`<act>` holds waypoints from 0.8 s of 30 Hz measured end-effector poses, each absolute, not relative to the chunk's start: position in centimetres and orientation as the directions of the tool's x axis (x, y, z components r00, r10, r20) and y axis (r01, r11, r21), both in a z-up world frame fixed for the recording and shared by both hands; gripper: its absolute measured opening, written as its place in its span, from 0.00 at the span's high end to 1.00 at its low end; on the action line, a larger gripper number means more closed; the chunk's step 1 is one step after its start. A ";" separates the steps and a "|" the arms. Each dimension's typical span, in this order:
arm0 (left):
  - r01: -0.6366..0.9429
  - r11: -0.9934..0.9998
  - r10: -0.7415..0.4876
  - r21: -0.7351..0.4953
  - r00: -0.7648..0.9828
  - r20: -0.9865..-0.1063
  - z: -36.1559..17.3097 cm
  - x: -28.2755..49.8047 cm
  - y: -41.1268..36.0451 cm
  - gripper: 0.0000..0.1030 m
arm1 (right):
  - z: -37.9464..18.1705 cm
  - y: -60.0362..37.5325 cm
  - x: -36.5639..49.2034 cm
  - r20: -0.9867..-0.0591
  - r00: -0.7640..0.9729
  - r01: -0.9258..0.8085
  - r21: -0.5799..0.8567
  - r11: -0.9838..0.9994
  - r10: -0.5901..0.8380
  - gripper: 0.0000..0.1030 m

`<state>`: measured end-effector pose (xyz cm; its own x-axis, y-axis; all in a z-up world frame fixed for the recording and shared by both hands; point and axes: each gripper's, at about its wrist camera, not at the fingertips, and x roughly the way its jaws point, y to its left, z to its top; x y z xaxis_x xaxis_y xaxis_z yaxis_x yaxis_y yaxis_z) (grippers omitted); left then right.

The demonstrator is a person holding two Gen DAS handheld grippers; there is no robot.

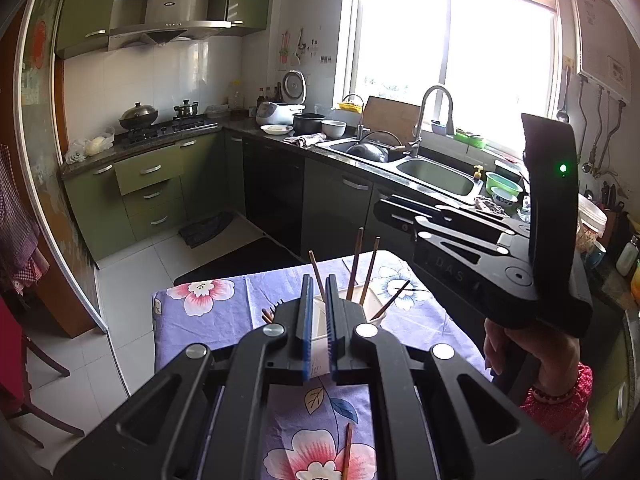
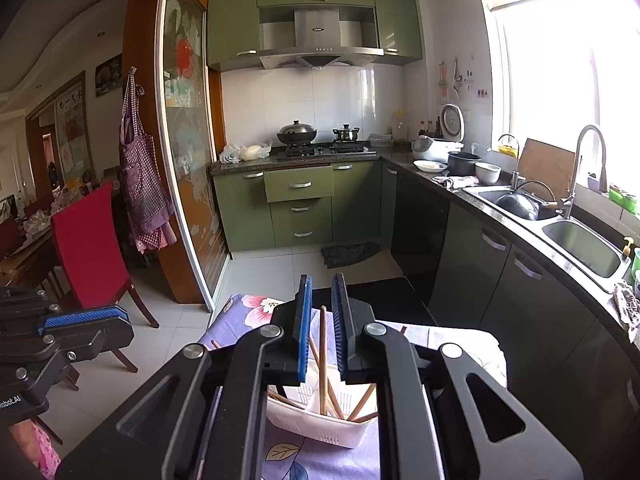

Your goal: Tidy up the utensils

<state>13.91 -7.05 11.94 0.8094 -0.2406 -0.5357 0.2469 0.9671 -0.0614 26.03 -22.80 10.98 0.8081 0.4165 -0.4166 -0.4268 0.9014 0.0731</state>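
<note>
Green-cabinet kitchen, flowered desk (image 2: 240,328) at lower centre: the right gripper (image 2: 322,328) fingers stand slightly apart around an upright chopstick (image 2: 323,360) in the white basket (image 2: 320,428); the left gripper (image 1: 319,320) is shut, empty. A loose chopstick (image 1: 347,452) remains below. A clumsy release could tip the basket.

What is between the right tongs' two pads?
One wooden chopstick, apparently clear of both pads of the right tongs, its lower end in the white basket; right wrist view shows it.
</note>
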 end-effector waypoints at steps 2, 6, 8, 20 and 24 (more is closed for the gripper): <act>0.249 0.966 -0.246 -0.068 0.812 -0.529 12.0 13.2 -6.8 0.94 | 11.4 -23.0 25.1 -0.404 0.812 -0.432 0.070 0.899 0.422 0.89; 0.250 0.965 -0.256 -0.080 0.823 -0.507 12.5 11.1 -6.3 0.94 | 11.6 -23.6 22.8 -0.382 0.810 -0.461 0.053 0.886 0.444 0.76; 0.248 0.966 -0.252 -0.075 0.832 -0.494 12.9 10.0 -6.0 0.94 | 11.4 -23.8 21.8 -0.380 0.801 -0.483 0.045 0.874 0.462 0.70; 0.298 0.951 -0.300 -0.081 0.826 -0.477 12.5 3.3 -6.2 0.94 | 7.3 -23.9 15.9 -0.417 0.711 -0.611 0.033 0.791 0.567 0.61; 0.294 0.953 -0.292 -0.068 0.845 -0.448 12.8 -0.1 -5.5 0.94 | 4.2 -21.5 13.2 -0.483 0.619 -0.727 -0.054 0.684 0.619 0.46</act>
<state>-0.11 -5.51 12.84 0.8449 -0.2922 -0.4480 0.2937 0.9535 -0.0681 13.17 -21.49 4.20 0.6189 0.6191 -0.4834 -0.7270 0.6844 -0.0544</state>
